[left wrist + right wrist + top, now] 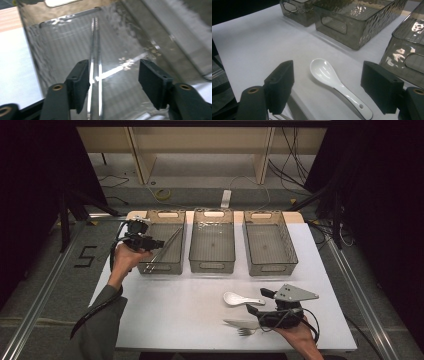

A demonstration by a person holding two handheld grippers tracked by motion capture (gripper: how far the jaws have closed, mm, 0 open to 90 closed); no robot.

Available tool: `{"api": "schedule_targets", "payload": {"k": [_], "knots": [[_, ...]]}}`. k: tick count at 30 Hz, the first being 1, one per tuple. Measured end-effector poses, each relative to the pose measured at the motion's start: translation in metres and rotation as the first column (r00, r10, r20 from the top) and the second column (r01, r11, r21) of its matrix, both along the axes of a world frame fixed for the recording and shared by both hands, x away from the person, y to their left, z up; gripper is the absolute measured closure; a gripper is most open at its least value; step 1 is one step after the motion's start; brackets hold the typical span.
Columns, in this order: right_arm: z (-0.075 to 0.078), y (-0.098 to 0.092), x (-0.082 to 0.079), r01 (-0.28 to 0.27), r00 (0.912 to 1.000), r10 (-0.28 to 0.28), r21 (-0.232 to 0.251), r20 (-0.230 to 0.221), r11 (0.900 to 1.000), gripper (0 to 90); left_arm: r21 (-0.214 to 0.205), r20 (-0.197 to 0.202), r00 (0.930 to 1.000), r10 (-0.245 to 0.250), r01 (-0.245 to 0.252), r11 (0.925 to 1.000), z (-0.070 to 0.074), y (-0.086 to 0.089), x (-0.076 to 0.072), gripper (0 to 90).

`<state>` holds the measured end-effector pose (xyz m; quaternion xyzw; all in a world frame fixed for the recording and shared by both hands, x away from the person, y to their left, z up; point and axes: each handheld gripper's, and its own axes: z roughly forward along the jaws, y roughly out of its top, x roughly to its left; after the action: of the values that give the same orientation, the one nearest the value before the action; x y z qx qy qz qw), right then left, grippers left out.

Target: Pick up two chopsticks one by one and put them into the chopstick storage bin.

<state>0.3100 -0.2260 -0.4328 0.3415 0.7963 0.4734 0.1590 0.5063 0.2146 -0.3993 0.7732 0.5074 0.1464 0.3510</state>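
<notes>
Left gripper, jaws apart, points into left bin.

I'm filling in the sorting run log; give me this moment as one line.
left gripper: open over chopsticks in left bin | right gripper: open above white spoon | fork: on table

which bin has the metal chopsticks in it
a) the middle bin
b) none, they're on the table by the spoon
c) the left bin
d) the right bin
c: in the high view the chopsticks lie slanted inside the left bin, under the left gripper; the left gripper view shows its jaws apart, not clamped on them.
</notes>
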Motion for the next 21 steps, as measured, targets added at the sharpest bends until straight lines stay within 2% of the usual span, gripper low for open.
{"api": "schedule_targets", "payload": {"k": [2,4,8,12,18,19,21], "knots": [[0.0,0.0,0.0,-0.003,1.0,0.003,-0.006,-0.001,1.0,27.6,0.001,0.018,0.9997,0.015,-0.015,0.9999,0.002,0.002,-0.004,36.8],[0.0,0.001,0.0,-0.005,1.0,0.005,-0.005,0.003,1.0,27.6,-0.039,0.029,0.9994,0.021,-0.019,0.999,0.005,0.006,-0.008,35.9],[-0.001,-0.001,0.001,0.0,1.0,0.0,-0.009,-0.003,1.0,27.6,-0.06,0.033,0.9994,-0.013,0.015,0.9981,0.003,0.007,-0.017,31.6],[0.0,-0.001,0.001,0.001,1.0,-0.001,-0.01,-0.002,1.0,27.6,-0.048,0.051,0.9981,-0.035,0.037,0.9982,0.005,0.004,-0.027,27.9],[-0.001,-0.001,0.002,0.004,1.0,-0.004,-0.019,-0.007,0.9998,27.6,-0.041,0.104,0.9925,-0.065,0.069,0.9968,0.005,-0.005,-0.043,25.3],[-0.001,-0.001,0.002,0.005,0.9999,-0.005,-0.023,-0.011,0.9997,27.6,-0.045,0.113,0.9919,-0.057,0.062,0.997,0.005,-0.005,-0.046,24.9],[-0.001,-0.001,0.002,0.003,0.9999,-0.004,-0.023,-0.01,0.9997,27.6,-0.088,0.133,0.9899,-0.049,0.061,0.9942,0.004,-0.004,-0.05,24.4]]}}
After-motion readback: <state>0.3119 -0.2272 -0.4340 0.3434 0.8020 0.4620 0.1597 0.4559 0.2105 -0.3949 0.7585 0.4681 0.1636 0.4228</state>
